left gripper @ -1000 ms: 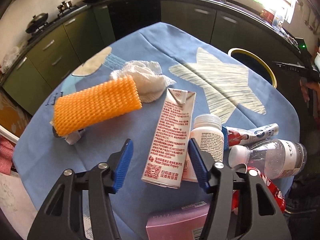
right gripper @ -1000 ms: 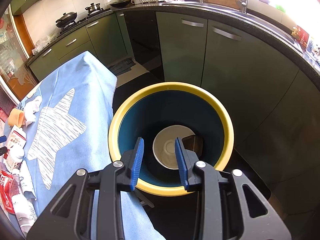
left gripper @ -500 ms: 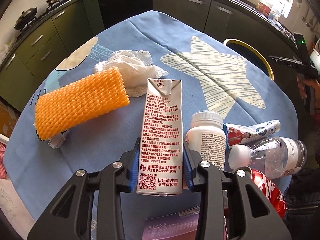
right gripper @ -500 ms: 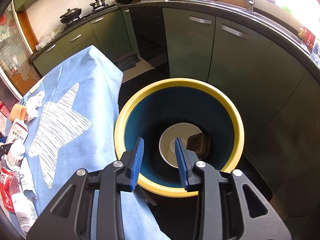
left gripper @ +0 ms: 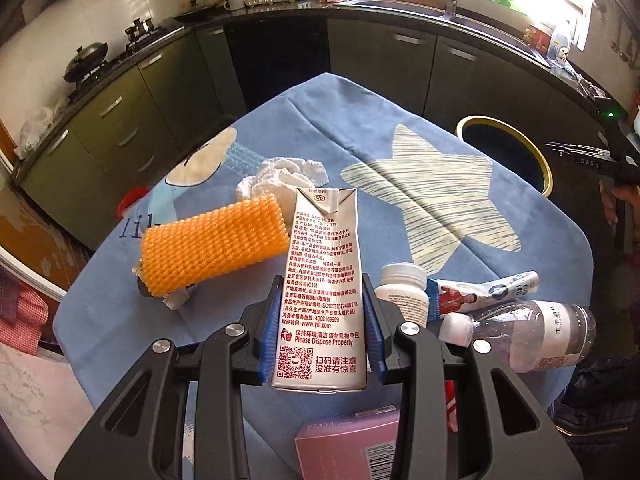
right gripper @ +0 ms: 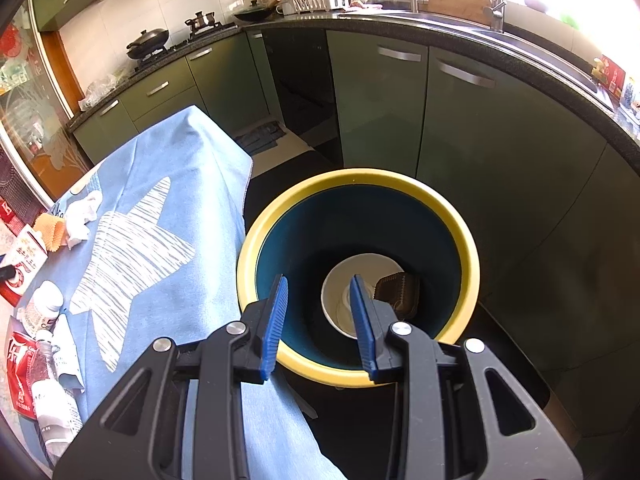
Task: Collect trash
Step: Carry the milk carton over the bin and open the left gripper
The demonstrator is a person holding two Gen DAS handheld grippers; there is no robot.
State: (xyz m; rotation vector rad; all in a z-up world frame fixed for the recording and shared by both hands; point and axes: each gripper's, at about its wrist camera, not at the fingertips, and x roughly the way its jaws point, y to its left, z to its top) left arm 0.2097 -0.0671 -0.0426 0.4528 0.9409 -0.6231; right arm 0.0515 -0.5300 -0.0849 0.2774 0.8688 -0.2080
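Milk carton [left gripper: 322, 292], printed "Please Dispose Properly", "www.yili.com" and "SIG", stands pinched in the left gripper [left gripper: 323, 332] above the table's near edge. Right gripper [right gripper: 318, 326] hangs spread over the yellow-rimmed bin [right gripper: 460, 236], which holds a white cup [right gripper: 340, 292] and a dark tray [right gripper: 400, 294].

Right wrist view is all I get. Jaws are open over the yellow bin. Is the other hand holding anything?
Observer: Yes. The left gripper is shut on the milk carton, lifted upright.
Operator: What's next to it?
Observer: An orange foam net lies to its left, with a crumpled tissue behind.
Operator: Anything I can't see on the table?
Observer: A pink box lies at the near edge, under the left gripper.
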